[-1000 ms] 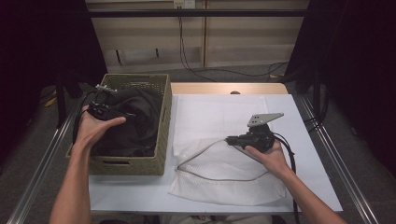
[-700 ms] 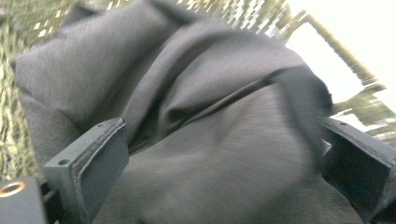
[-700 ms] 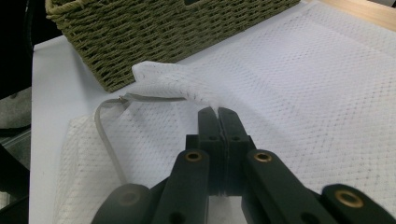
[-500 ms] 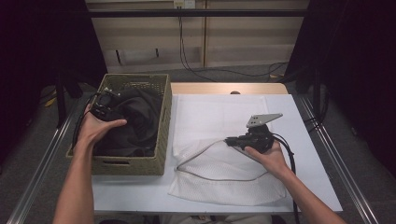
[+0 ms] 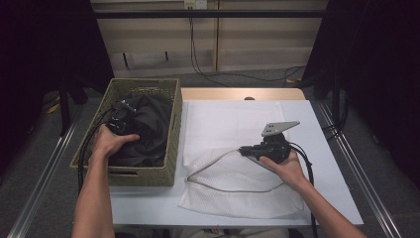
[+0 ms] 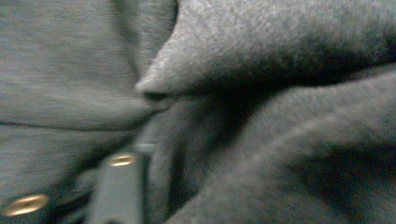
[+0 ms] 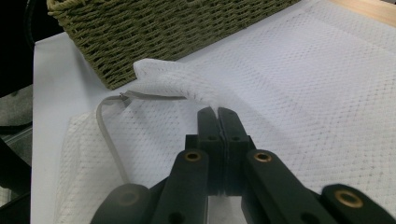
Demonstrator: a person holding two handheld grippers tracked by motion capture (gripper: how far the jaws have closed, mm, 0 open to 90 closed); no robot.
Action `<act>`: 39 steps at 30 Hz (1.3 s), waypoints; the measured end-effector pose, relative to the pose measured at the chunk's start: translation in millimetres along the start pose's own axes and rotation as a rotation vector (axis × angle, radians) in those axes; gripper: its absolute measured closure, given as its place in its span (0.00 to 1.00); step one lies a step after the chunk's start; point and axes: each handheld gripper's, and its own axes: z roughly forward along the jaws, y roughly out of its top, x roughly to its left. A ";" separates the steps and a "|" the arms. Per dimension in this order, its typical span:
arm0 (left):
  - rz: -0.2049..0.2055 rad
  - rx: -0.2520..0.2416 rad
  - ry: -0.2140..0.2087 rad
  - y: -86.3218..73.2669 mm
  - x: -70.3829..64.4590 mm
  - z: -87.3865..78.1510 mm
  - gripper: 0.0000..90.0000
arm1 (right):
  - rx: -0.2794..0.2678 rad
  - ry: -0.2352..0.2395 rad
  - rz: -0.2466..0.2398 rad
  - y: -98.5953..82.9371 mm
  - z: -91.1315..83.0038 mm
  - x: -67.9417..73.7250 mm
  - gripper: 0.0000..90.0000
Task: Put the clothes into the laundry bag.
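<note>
Since the earlier frames the left gripper has slid toward the far left corner of the basket, while the right gripper has stayed put on the mesh.

Nearest the person, the white mesh bag lies flat on the white table, its grey-edged mouth arching open toward the basket. The right gripper has its jaws pressed together on the raised upper lip of that mouth, holding the fabric up off the lower layer; the right hand rests on the bag behind it.

Just left of the bag, touching its edge or nearly so, stands the woven basket. Its tall near wall and right wall lie between the bag's mouth and the dark garment bundled inside. The left hand lies on that cloth, and the left gripper is buried in its folds; one jaw shows blurred against the grey fabric, and whether the jaws are apart or gripping cannot be told.

Farther off, a second white mesh sheet covers the table's far half, then a wooden strip and cables on the floor.
</note>
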 end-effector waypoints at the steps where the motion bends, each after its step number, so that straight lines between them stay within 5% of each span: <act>1: -0.001 0.003 -0.005 0.3 0.7 -0.3 0.63 | 0.000 0.000 -0.001 -0.1 -0.1 0.0 1.00; 10: -0.001 -0.065 -0.018 -1.3 -0.3 -8.1 0.79 | 0.000 0.000 0.000 -0.1 0.7 -0.6 1.00; 18: -0.053 -0.315 -0.038 -10.9 -4.3 -34.5 0.81 | -0.003 -0.003 0.004 0.0 0.6 -1.8 1.00; 25: -0.050 -0.489 -0.051 -17.0 -9.6 -56.5 0.82 | -0.007 -0.006 0.006 0.5 0.3 -1.2 1.00; 39: -0.056 -0.706 -0.066 -19.7 -20.0 -93.7 0.83 | -0.008 -0.008 0.010 0.5 -0.4 -2.1 1.00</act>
